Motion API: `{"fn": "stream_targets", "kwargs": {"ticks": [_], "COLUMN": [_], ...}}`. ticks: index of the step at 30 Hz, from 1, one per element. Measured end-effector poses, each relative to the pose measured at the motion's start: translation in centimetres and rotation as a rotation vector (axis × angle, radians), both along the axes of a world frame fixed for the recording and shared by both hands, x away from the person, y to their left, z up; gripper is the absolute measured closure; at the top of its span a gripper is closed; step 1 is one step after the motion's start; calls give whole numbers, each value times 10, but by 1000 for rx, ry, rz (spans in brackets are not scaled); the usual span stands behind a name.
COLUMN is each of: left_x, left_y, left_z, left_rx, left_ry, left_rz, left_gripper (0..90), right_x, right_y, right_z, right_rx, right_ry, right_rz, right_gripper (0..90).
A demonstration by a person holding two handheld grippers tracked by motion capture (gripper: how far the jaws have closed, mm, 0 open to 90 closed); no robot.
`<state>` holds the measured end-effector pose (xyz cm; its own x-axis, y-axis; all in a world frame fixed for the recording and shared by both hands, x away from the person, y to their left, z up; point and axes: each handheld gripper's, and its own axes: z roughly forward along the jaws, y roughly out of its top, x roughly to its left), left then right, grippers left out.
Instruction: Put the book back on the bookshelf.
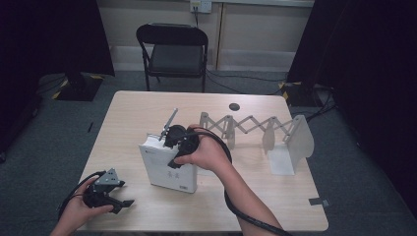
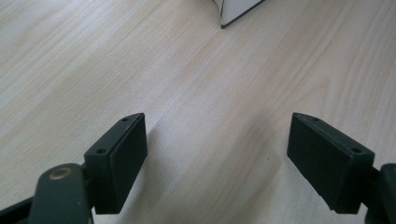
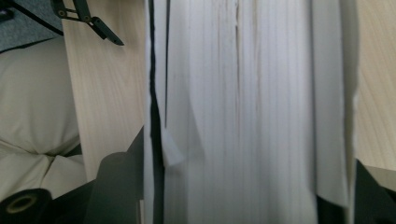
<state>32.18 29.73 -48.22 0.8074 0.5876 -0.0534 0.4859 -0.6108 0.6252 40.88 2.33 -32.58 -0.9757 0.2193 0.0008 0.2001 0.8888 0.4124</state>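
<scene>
On the table (image 1: 275, 196) we see the book (image 1: 169, 172) standing upright mid-table, page edges up, between the right gripper (image 1: 172, 140) jaws, grip unclear, while the left gripper (image 1: 115, 199) rests open and empty.

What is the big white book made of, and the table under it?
The book looks like paper: the right gripper view shows thin white page edges inside a smooth, slightly glossy cover. The table looks like pale wood or a wood-look laminate, with matte grain lines.
</scene>
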Motion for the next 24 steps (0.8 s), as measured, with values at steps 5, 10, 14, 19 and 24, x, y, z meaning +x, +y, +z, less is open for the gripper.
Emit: {"fn": "stream_targets", "kwargs": {"ticks": [5,10,14,19,24], "left_x": [1,1,2,2,3], "left_y": [0,-2,-4,-6,-5], "left_z": [0,0,0,-1,0], "left_rx": [8,4,7,12,-25], "left_ry": [0,2,3,4,-6], "left_rz": [-4,-6,-6,-11,-15], "left_gripper": [200,200,200,199,167], "right_x": [2,4,5,0,-7], "right_y": [1,9,8,9,9], "right_z": [0,-4,-4,-2,2], "right_rx": [-2,-5,-3,14,-7], "right_ry": [7,9,19,39,36], "right_rz": [-8,-19,-15,-40,-63], "right_gripper": [428,386,447,502,522]}}
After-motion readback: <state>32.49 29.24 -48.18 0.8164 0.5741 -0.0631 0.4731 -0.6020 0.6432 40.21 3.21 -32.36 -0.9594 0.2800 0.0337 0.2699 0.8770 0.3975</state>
